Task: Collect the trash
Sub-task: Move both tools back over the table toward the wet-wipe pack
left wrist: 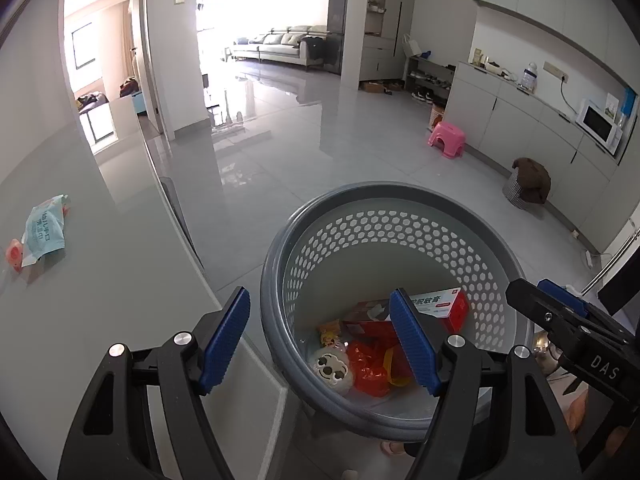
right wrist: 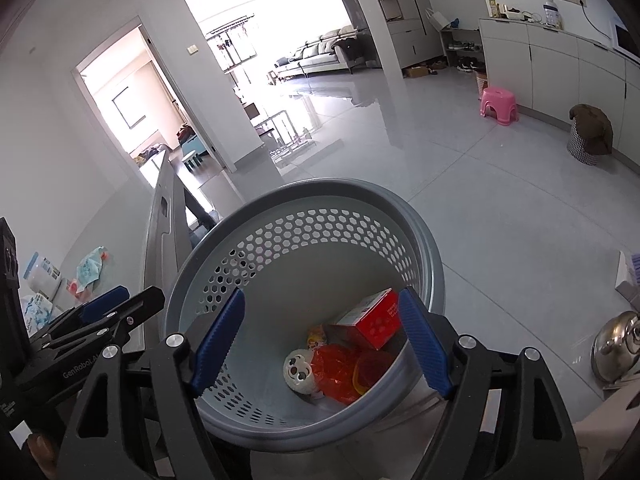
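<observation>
1. Two grippers of mine hang over the grey perforated bin (left wrist: 384,236), both pointing down into it.
2. My left gripper (left wrist: 322,340) has its blue pads spread apart with nothing between them; its left pad sits over the table edge, its right pad over the bin's mouth.
3. My right gripper (right wrist: 320,340) also stands wide, pads clear of everything, framing the bin's inside.
4. At the bottom of the bin lie a red and white box (right wrist: 370,318), crumpled orange-red plastic (right wrist: 336,372), a small white round piece with dark holes (right wrist: 298,370) and a little yellow wrapper (right wrist: 316,336).
5. On the grey table (left wrist: 100,320) to my left, well apart from the bin, a light blue wipes packet (left wrist: 42,230) lies flat beside a small pink item (left wrist: 14,254).
</observation>
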`<state>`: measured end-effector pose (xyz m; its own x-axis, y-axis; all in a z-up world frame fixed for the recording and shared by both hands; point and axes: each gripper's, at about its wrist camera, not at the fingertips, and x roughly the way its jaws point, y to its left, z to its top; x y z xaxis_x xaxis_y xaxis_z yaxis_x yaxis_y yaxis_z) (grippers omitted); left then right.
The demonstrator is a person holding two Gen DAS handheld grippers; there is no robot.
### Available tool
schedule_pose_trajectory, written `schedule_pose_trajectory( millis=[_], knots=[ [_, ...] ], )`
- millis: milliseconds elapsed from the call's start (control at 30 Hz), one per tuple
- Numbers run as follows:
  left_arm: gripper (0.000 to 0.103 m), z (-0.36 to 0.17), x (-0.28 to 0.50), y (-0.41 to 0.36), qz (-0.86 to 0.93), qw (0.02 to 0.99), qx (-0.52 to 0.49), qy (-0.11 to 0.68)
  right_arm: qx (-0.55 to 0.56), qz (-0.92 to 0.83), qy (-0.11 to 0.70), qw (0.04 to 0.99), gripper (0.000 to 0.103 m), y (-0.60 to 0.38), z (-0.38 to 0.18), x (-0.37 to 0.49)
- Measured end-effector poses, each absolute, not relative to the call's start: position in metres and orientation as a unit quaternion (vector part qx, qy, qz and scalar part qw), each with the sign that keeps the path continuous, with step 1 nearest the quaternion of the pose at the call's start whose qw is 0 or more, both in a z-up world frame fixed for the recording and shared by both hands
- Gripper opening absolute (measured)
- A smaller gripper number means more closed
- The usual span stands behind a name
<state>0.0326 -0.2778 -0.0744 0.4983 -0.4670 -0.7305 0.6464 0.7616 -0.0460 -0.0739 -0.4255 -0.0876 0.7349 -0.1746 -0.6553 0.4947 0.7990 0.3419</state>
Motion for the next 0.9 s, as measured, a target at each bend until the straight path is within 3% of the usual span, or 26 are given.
schedule_pose_trajectory(
  millis=[633, 900],
  knots=[
    [0.080, -0.061, 0.027, -0.249, -0.297, 0.875, 0.107, 0.366, 0.241, -0.181, 0.309, 0.902, 0.076, -0.406, -0.079, -0.084],
    [0.091, -0.053, 0.029, -0.220, -0.268, 0.892, 0.092, 0.351, 0.230, -0.168, 0.308, 0.908, 0.076, -0.390, -0.072, -0.079]
  ],
)
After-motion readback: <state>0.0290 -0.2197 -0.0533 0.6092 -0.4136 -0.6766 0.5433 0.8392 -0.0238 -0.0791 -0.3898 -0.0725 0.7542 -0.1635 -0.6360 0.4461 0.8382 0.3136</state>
